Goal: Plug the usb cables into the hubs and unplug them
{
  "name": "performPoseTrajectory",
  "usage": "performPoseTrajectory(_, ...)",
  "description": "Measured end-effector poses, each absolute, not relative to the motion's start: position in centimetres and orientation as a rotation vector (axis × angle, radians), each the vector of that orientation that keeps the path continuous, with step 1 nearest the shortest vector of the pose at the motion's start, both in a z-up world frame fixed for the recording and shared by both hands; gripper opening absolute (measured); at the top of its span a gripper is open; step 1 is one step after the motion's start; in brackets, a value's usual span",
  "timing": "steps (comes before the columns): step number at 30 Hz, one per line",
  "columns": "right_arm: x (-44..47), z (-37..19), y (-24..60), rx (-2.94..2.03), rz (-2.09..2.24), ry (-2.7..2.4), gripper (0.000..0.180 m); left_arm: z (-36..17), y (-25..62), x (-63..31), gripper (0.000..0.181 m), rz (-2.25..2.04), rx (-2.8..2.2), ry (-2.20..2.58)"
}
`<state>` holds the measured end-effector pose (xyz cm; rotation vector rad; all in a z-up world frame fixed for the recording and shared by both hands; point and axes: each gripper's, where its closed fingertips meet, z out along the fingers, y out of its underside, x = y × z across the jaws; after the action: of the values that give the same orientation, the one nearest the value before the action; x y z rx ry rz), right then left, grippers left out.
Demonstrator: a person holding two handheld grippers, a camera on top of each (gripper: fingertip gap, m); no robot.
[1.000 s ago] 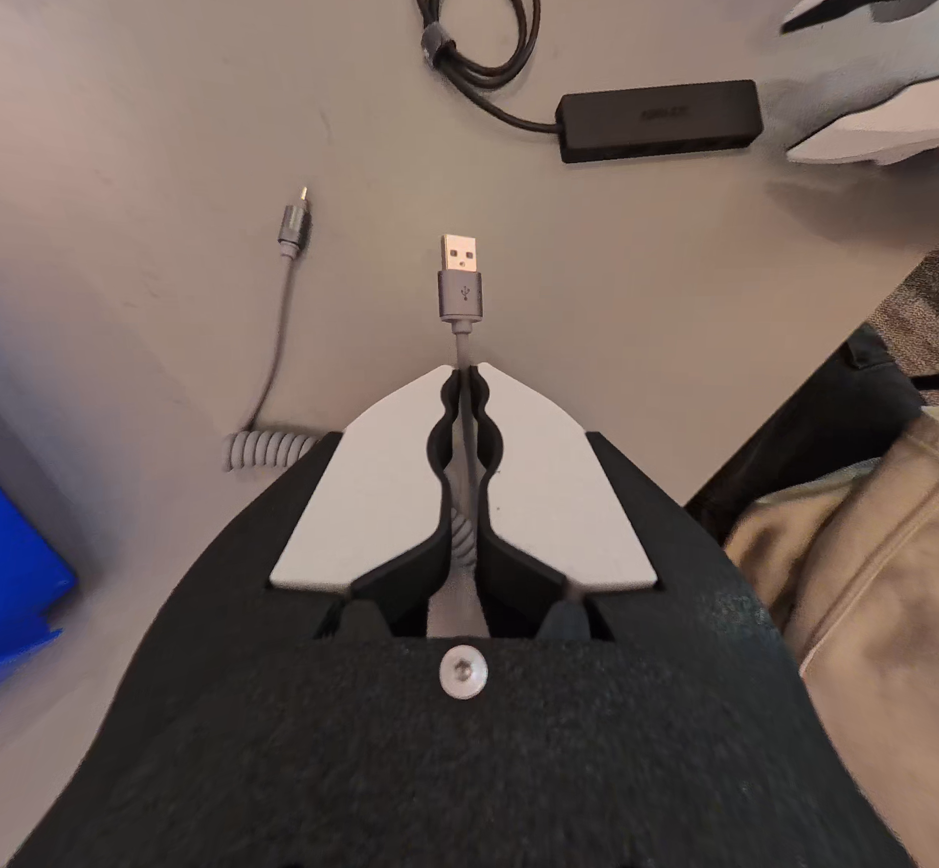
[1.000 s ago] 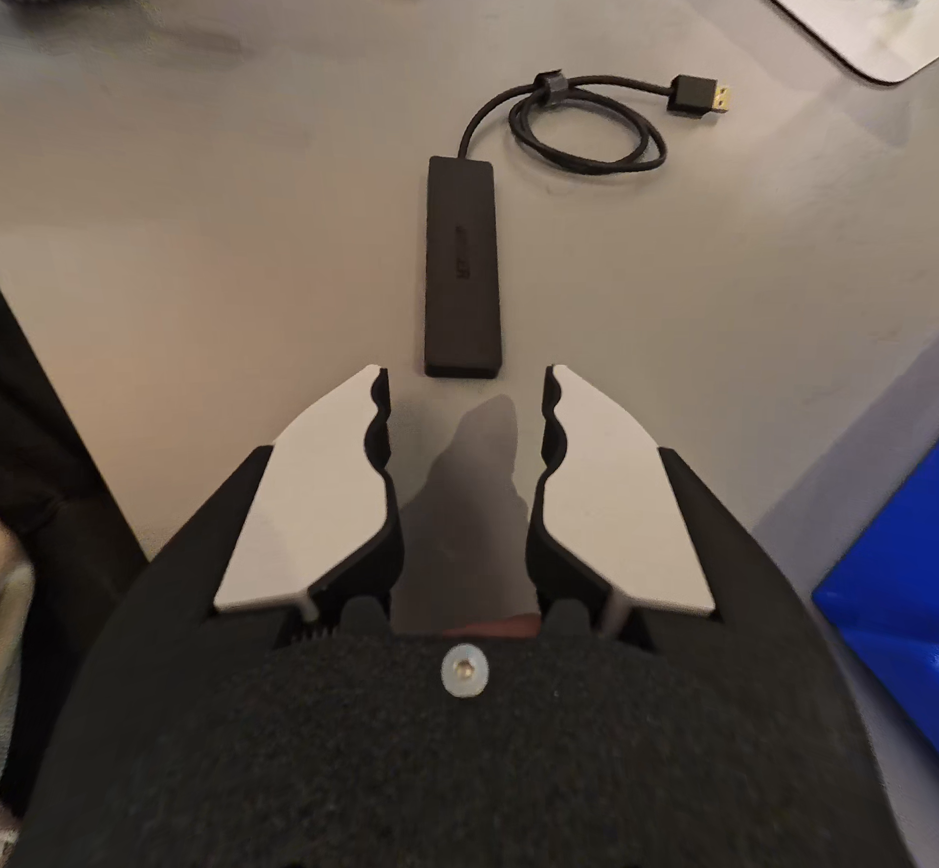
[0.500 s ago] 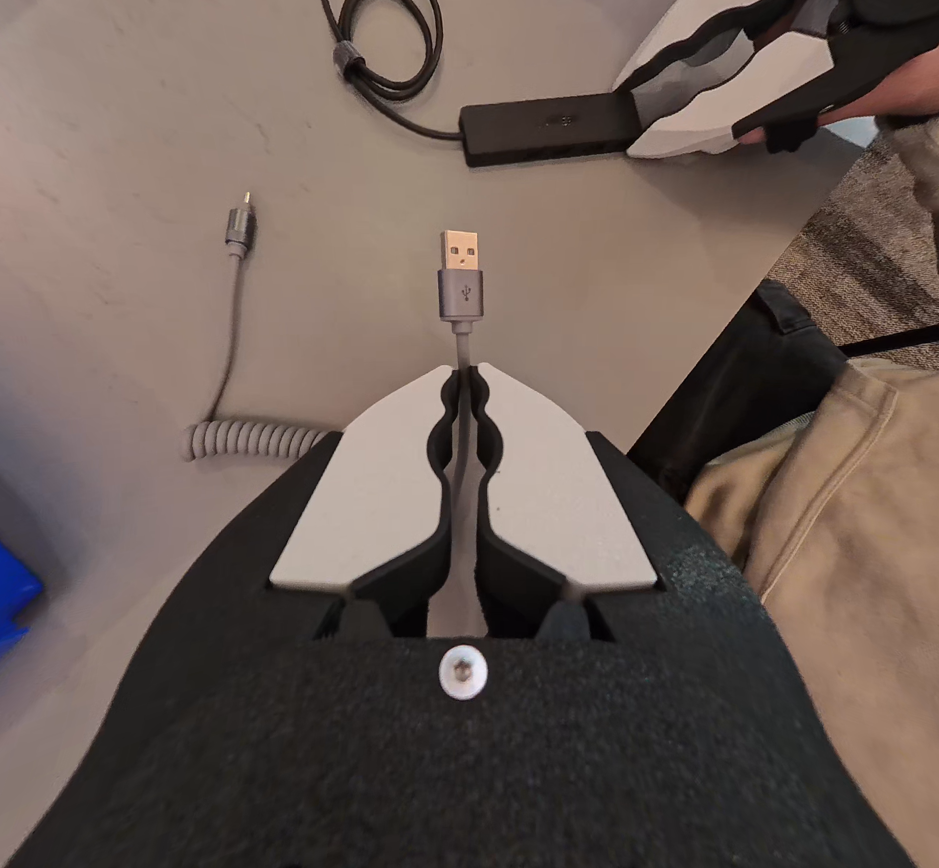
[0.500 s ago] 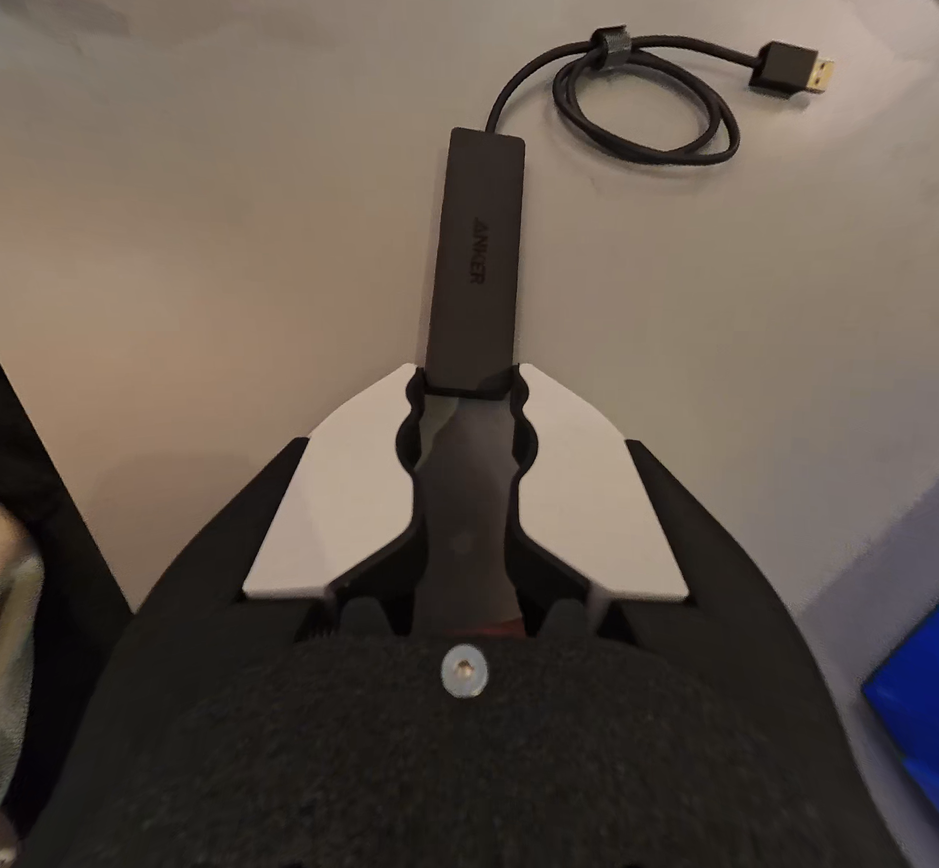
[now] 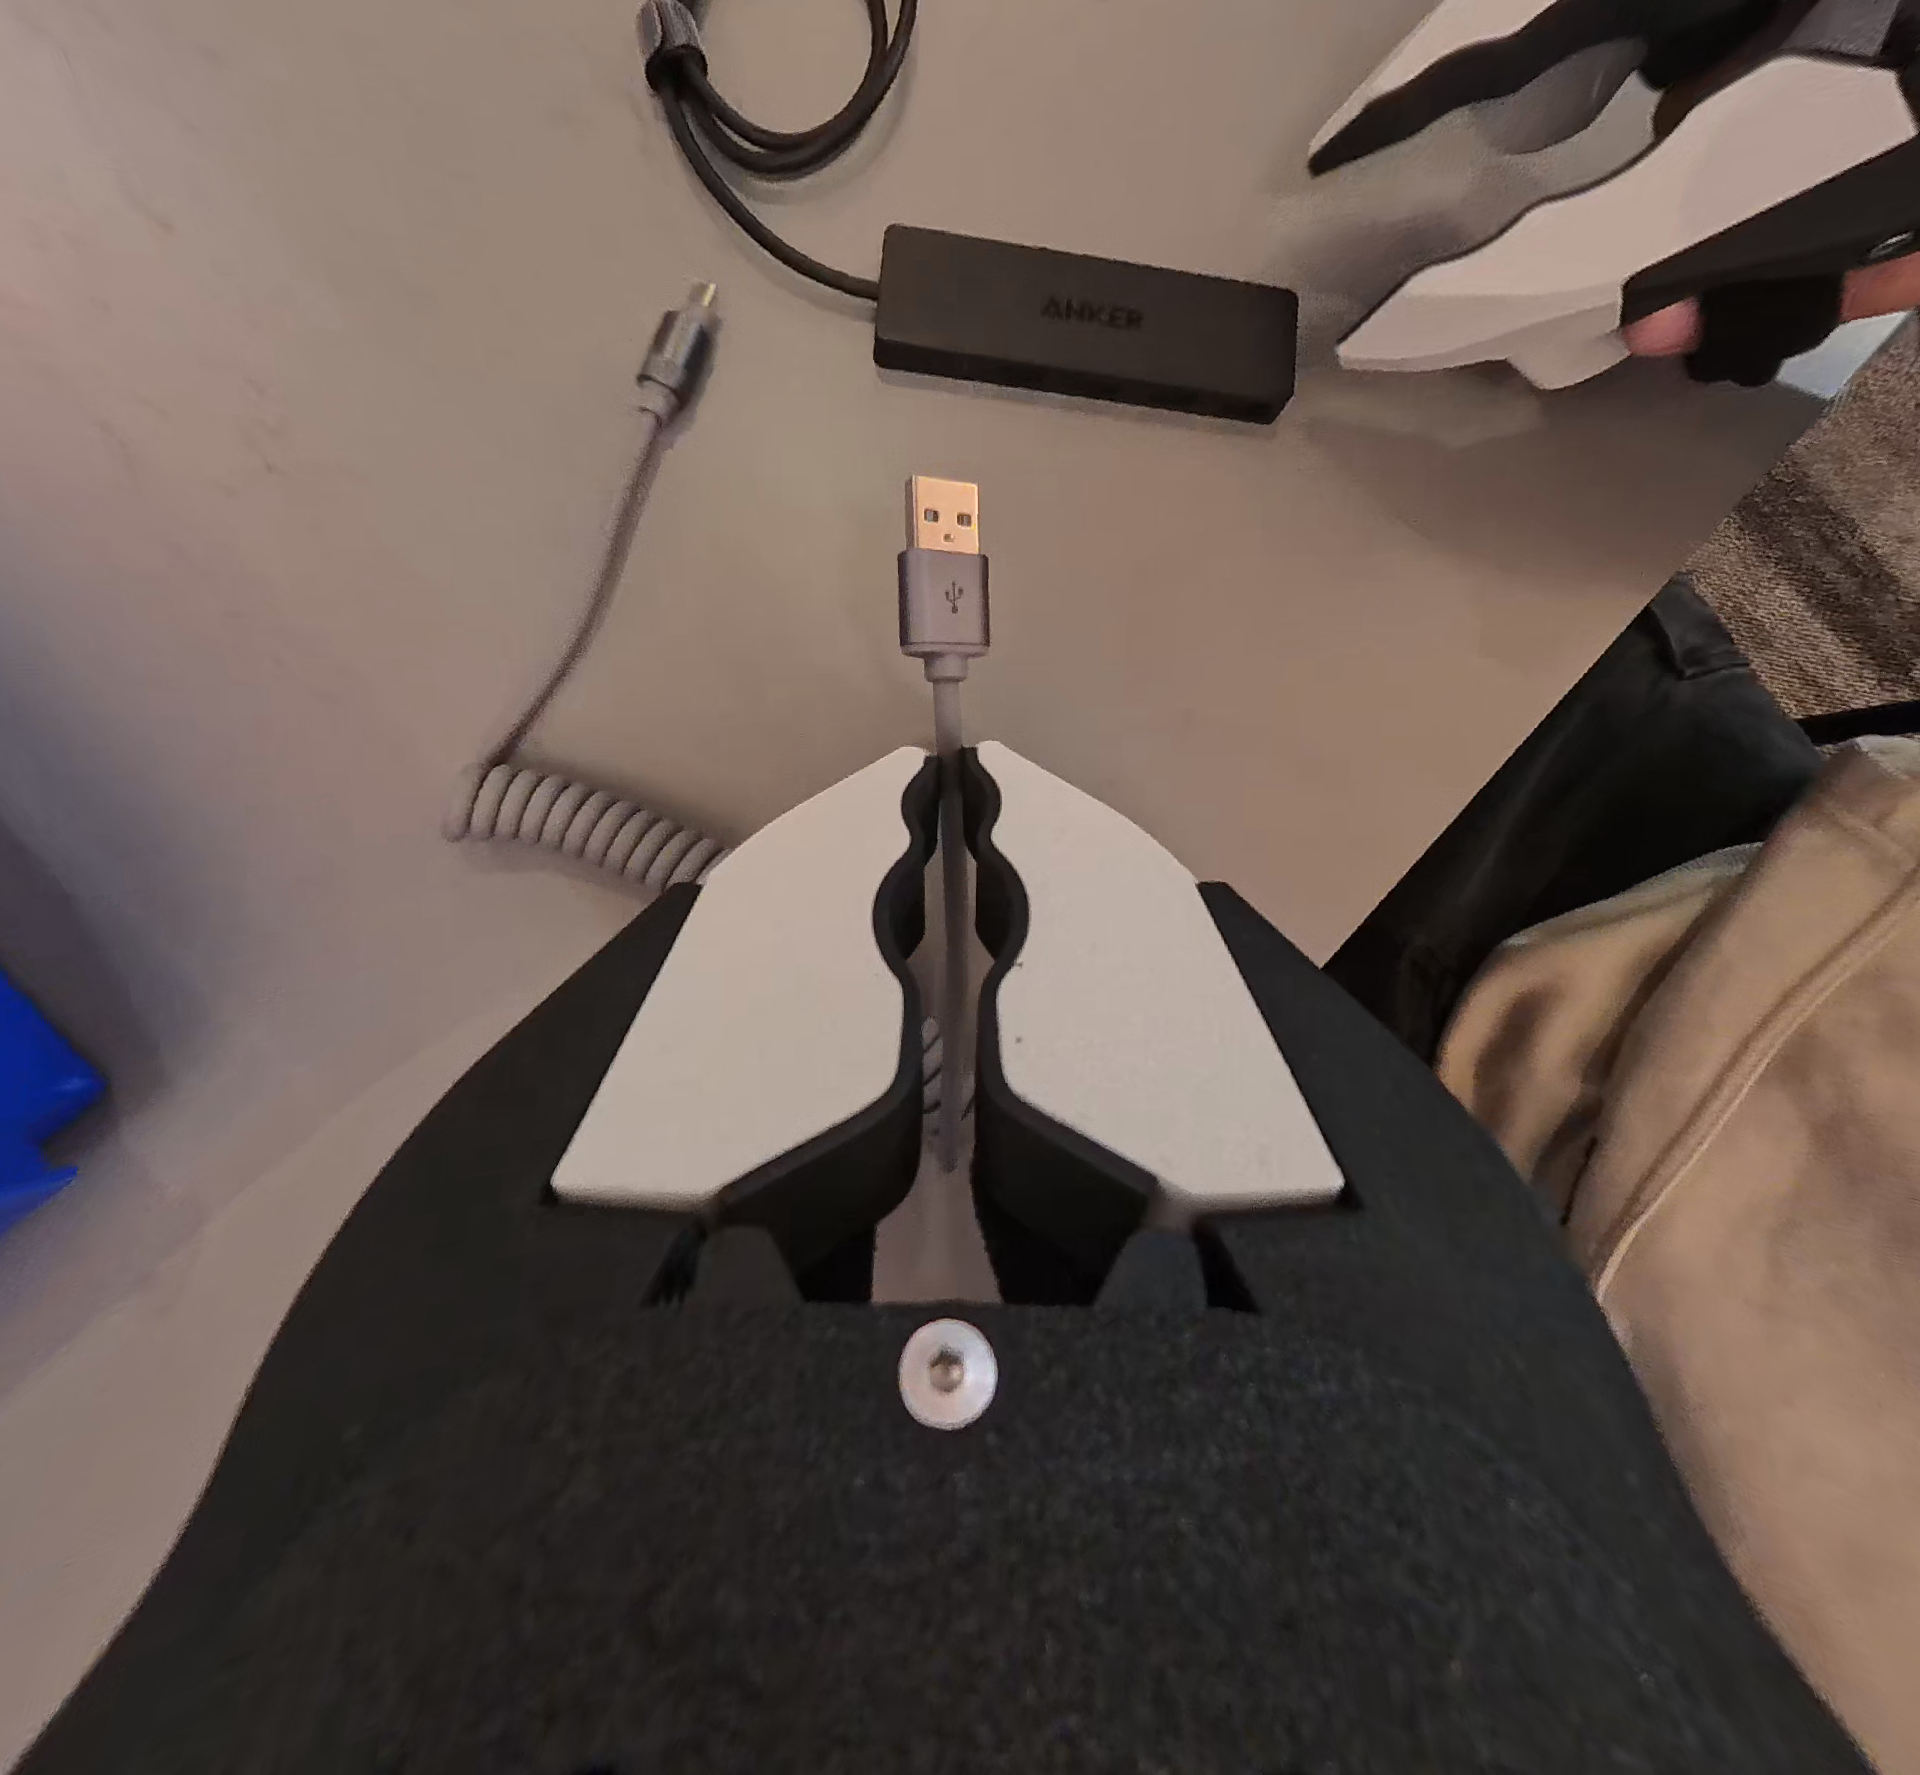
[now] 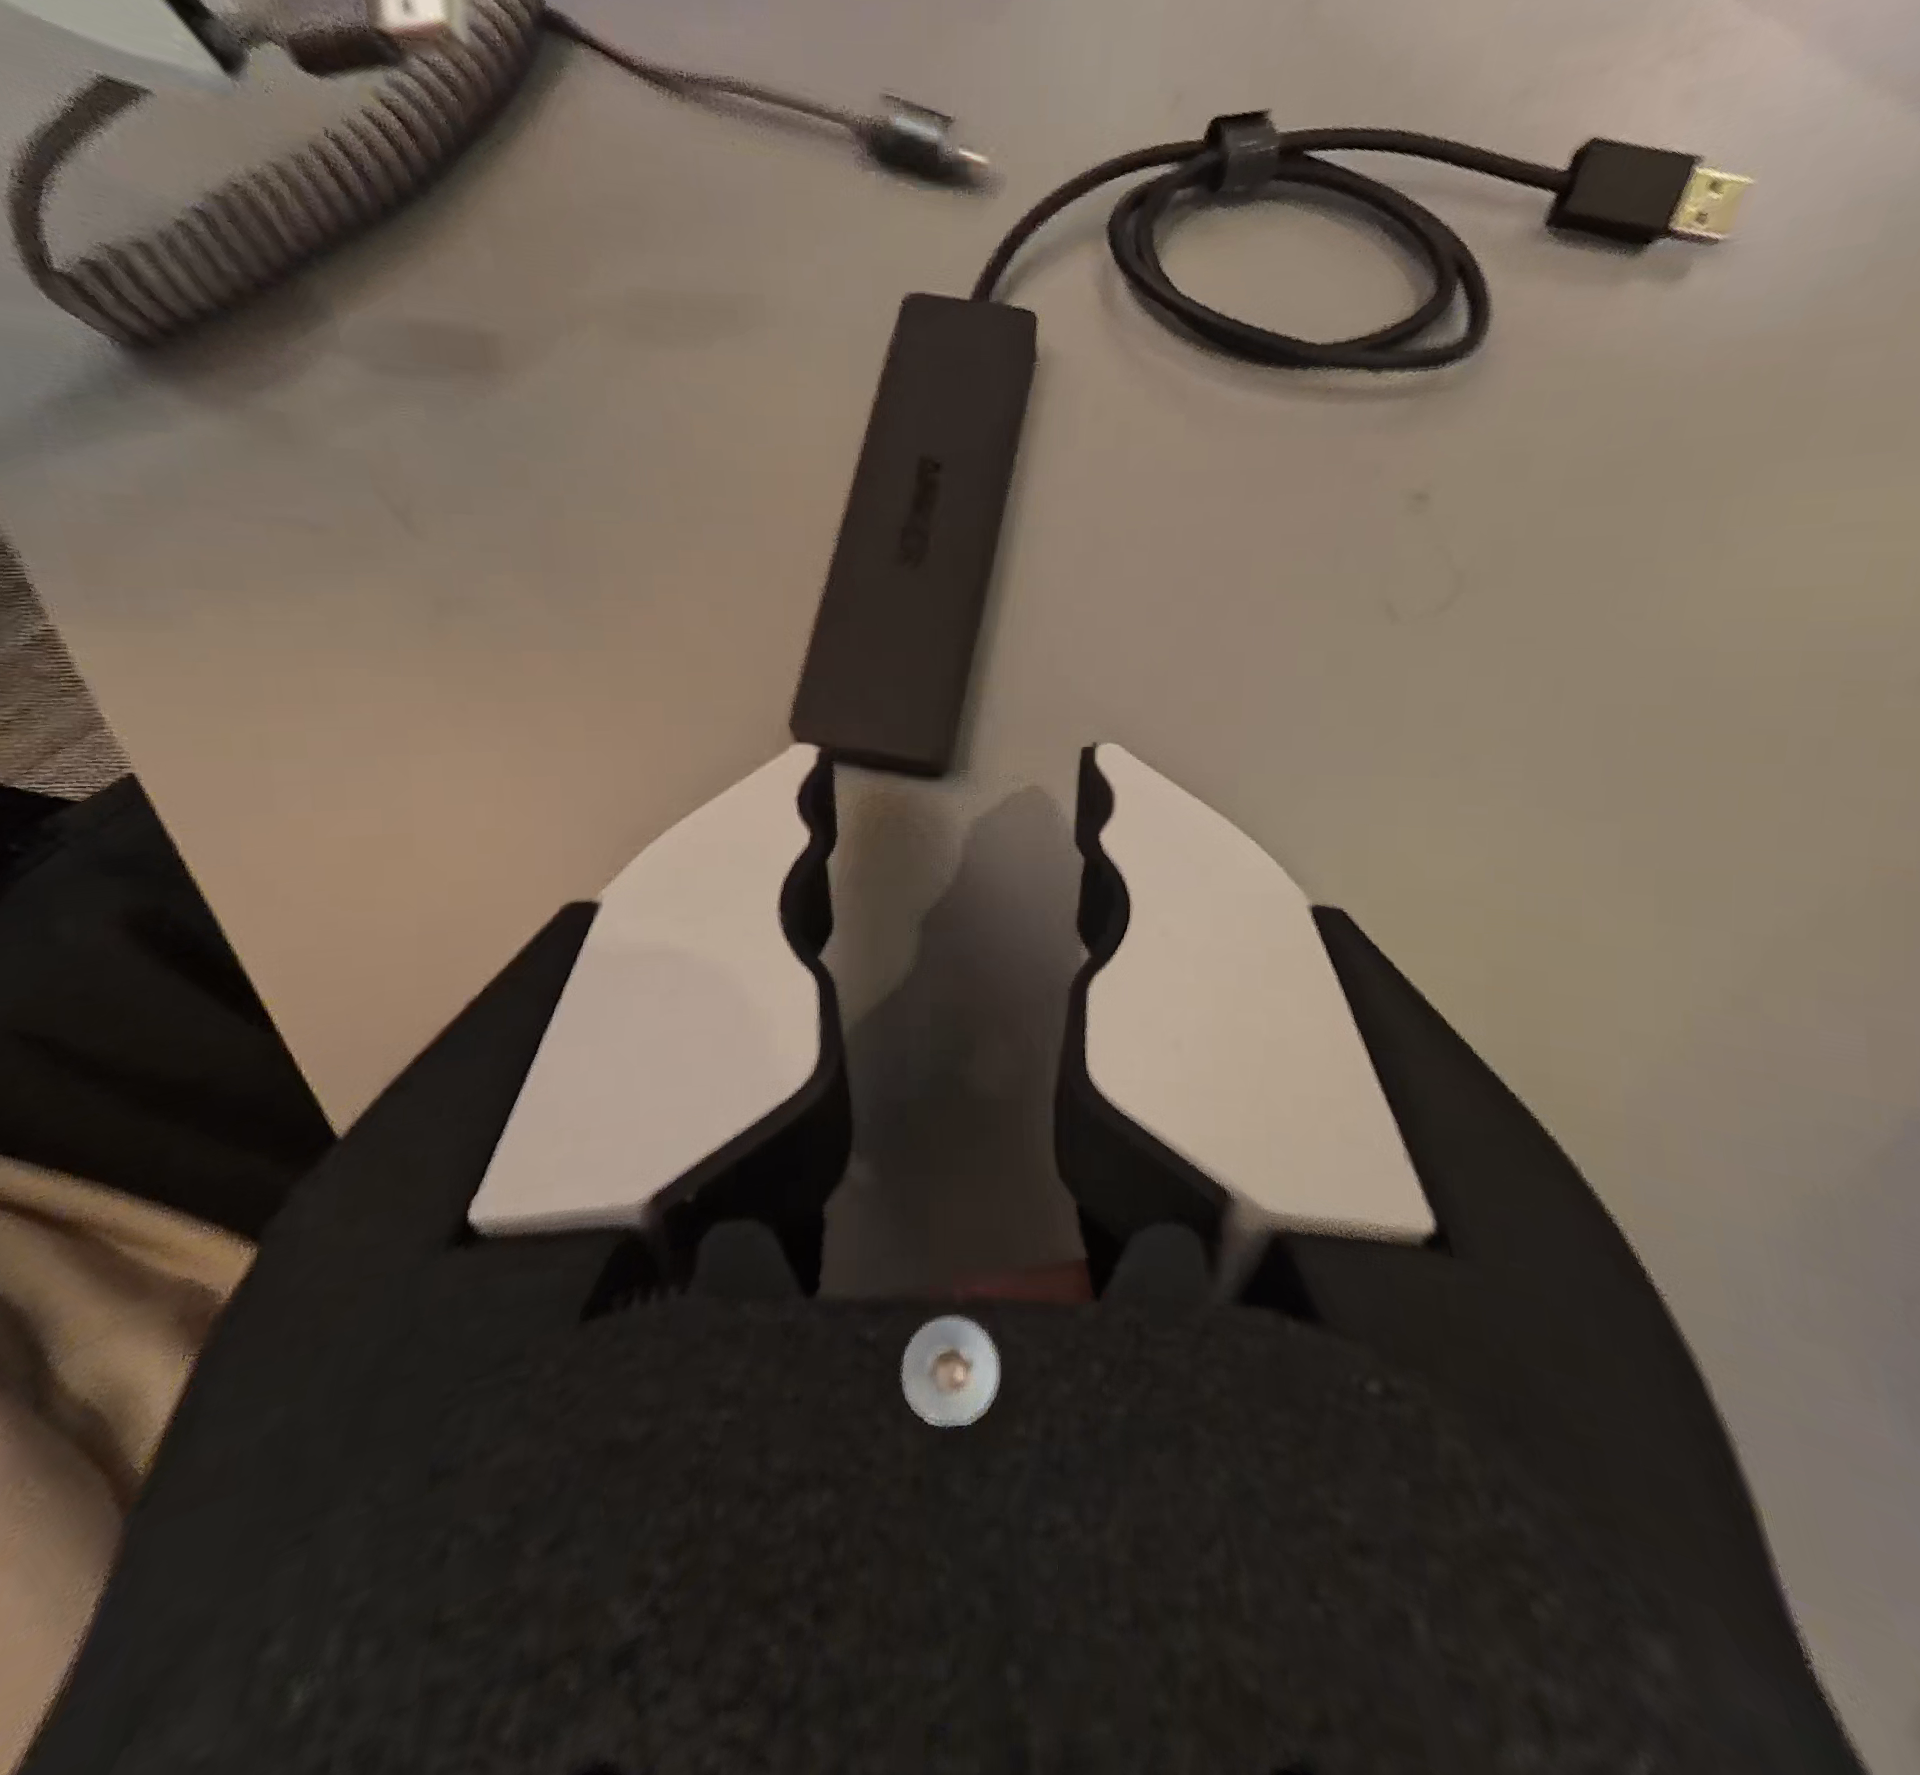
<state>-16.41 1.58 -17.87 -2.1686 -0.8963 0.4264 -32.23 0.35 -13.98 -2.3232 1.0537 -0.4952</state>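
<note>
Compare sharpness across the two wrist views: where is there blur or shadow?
Left wrist view: the USB plug and black hub are sharp; the right gripper at the upper corner is soft. Right wrist view: motion-smeared, worst on the coiled cable; a shadow lies on the table between the open jaws.

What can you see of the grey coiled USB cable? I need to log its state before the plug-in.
The grey coiled cable has a metal-sleeved USB-A plug at one end, unplugged and pointing toward the black hub but short of it. The left gripper is shut on the cord just behind that plug. Its coiled stretch and the small round-sleeved connector at the other end lie loose on the grey table.
</note>
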Motion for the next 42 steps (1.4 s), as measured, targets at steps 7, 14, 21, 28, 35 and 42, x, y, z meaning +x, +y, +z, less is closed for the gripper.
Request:
performPoseTrajectory(7,-17.4,-18.7,1.1,-2.159,0.161,-0.878,0.052,-14.9,0.0,-31.9,0.004,-0.495,-2.332,1.125)
performPoseTrajectory(14,-19.3,-19.2,2.0,-2.205,0.289,-0.901,0.034,-14.9,-0.7,-31.8,0.003,-0.507,-2.312,1.185)
performPoseTrajectory(21,-17.6,-17.7,3.5,-2.159,0.419,-0.872,0.033,-14.2,-0.1,-31.9,0.004,-0.435,-2.299,1.256)
performPoseTrajectory(28,-16.0,-12.5,5.1,-2.004,0.391,-0.861,0.032,-11.2,0.9,-29.7,0.003,-0.353,-2.301,1.365)
performPoseTrajectory(35,-16.8,-10.3,4.3,-1.89,0.425,-0.817,0.032,-10.7,2.3,-27.6,0.003,-0.402,-2.427,1.386)
performPoseTrajectory(42,-16.9,-9.7,4.0,-1.858,0.454,-0.762,0.032,-11.5,2.8,-26.6,0.003,-0.356,-2.498,1.423)
